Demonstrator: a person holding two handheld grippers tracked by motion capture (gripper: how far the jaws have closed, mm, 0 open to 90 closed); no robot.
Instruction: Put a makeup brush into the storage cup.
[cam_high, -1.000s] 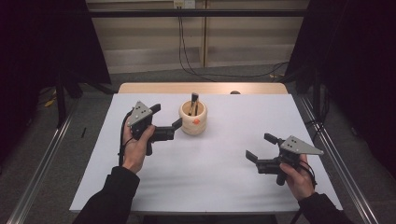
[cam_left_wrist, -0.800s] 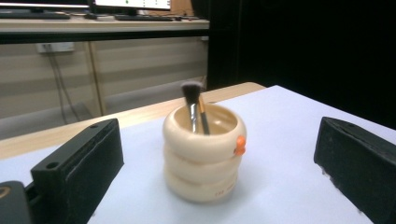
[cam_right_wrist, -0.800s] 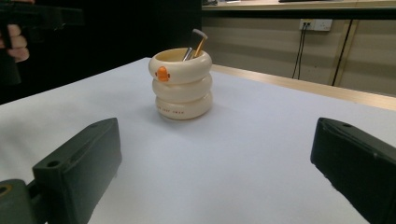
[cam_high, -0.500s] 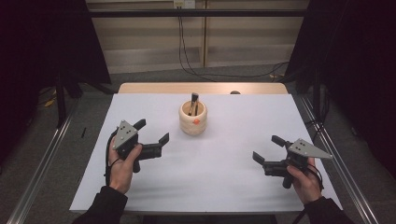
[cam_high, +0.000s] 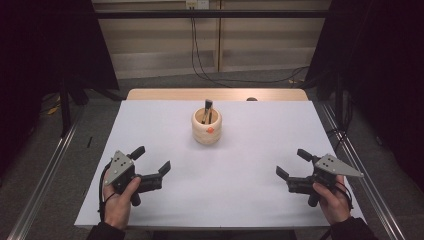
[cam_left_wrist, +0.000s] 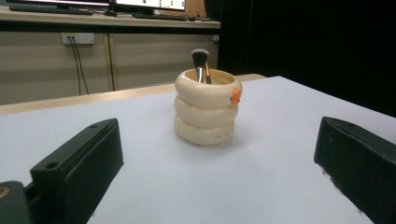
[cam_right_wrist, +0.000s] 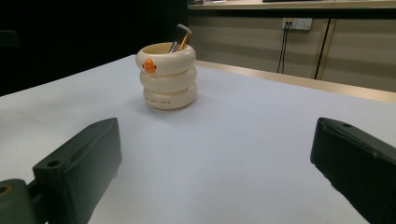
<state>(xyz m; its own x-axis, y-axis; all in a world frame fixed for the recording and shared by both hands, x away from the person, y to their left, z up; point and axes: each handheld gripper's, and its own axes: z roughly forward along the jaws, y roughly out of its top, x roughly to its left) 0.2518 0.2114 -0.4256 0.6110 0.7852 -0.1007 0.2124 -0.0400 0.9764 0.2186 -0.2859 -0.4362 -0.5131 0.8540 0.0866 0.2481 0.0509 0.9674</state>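
A cream ribbed cup (cam_high: 206, 128) with a small orange knob stands upright on the white table (cam_high: 250, 150), toward the back middle. A makeup brush (cam_high: 207, 109) with a dark head stands inside it. The cup also appears ahead in the left gripper view (cam_left_wrist: 205, 107) and in the right gripper view (cam_right_wrist: 167, 77), with the brush (cam_left_wrist: 201, 60) poking out of its mouth. My left gripper (cam_high: 151, 160) is open near the front left, held in a hand. My right gripper (cam_high: 292, 163) is open near the front right. Both hold nothing and are well apart from the cup.
A wooden strip (cam_high: 215, 94) runs along the table's far edge. Behind it a cable (cam_high: 200, 55) hangs down a pale wall panel. Metal rails (cam_high: 45, 175) flank the table on the floor. Dark curtains stand at both sides.
My left gripper has drawn back from beside the cup toward the front left edge. My right gripper has drifted slightly nearer the front edge. The cup and brush have not moved.
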